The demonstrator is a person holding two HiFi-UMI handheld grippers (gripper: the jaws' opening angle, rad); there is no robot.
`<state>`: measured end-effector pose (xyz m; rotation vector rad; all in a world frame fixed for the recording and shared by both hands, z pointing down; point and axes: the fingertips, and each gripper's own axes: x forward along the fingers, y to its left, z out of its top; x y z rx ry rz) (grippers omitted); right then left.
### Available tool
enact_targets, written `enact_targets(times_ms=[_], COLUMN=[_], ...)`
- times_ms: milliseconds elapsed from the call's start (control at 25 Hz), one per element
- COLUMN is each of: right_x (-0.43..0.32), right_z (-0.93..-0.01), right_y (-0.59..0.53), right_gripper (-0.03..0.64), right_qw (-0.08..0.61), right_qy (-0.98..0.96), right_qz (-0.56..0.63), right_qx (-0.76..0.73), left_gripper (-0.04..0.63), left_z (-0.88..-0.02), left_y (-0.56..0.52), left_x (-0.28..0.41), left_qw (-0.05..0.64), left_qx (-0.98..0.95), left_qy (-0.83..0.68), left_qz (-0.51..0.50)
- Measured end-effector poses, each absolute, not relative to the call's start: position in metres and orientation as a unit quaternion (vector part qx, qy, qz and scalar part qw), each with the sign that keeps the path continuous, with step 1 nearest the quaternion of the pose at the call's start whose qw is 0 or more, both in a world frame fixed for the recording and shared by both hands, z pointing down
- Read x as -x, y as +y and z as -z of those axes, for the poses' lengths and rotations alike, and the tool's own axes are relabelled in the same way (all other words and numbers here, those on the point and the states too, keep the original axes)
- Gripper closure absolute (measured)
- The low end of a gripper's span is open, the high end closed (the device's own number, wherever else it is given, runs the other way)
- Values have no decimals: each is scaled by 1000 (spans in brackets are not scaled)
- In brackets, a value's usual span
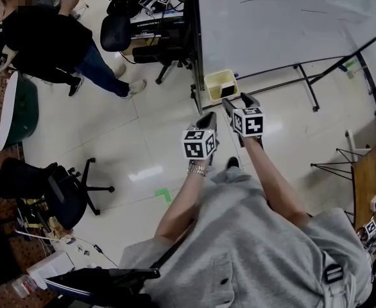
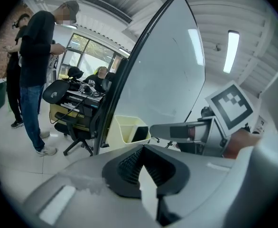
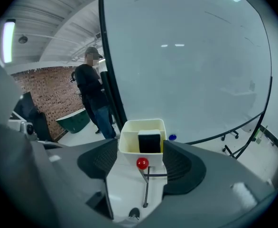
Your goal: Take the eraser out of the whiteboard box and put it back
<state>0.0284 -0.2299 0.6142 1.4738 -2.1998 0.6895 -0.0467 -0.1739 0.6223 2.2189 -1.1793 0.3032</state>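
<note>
Right claw (image 3: 141, 147) opening, empty, squared on black rectangular eraser (image 3: 150, 141) upright in cream plastic box (image 3: 128, 147) just ahead, ready for pickup. Left claw (image 2: 141, 148) closed, idle.

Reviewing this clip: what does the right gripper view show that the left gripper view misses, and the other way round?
Only the right gripper view: a red ball on a thin rod below the box, a blue dot at the lower edge of the whiteboard, and a brick wall.
Only the left gripper view: the right gripper, jaws opening with nothing gripped, its marker cube, and a cluttered desk.
Both: the whiteboard, the box with the dark eraser standing inside, and a person in a dark top.
</note>
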Motion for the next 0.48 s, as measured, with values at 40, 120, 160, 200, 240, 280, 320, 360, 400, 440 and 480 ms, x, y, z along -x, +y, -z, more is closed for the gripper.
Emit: enact_targets(times_ms=[40, 120, 160, 200, 240, 280, 320, 360, 400, 440, 480], right_x=[-28, -29, -30, -32, -33, -35, -37, -38, -39, -40, -41], right_z=[-615, -619, -620, -620, -618, -614, -610, -607, -606, -609, -612], right_y=[-219, -197, -186, -177, -166, -156, -144, -132, -120, -109, -99], right_gripper=[313, 319, 323, 327, 331, 386, 586, 614, 614, 614, 614], right_qw=[200, 202, 203, 202, 200, 195, 188, 181, 178, 182, 189], right_qy=[-792, -801, -805, -810, -816, -825, -834, -843, -851, -855, -856], right_qz=[-246, -244, -244, -244, -241, -237, -234, -235, -237, -241, -243], right_qx=[-522, -508, -501, -494, -486, -475, -463, -448, -434, -422, -415], left_gripper=[591, 591, 591, 591, 591, 591, 591, 591, 591, 591, 591], left_z=[-621, -616, -613, -610, -608, -606, -605, -605, -607, -610, -613], left_y=[-167, -154, -148, -143, -136, -128, -117, -106, -93, -82, -72], left_x=[42, 34, 32, 31, 29, 27, 23, 18, 12, 6, 0], left_qw=[297, 287, 283, 281, 280, 279, 278, 277, 276, 276, 278], left_qx=[-837, -837, -835, -831, -826, -821, -816, -813, -811, -810, -808], left_qy=[-444, -451, -457, -466, -477, -487, -495, -501, -504, -505, -505], left_qz=[-115, -115, -114, -111, -108, -106, -106, -108, -112, -117, -121])
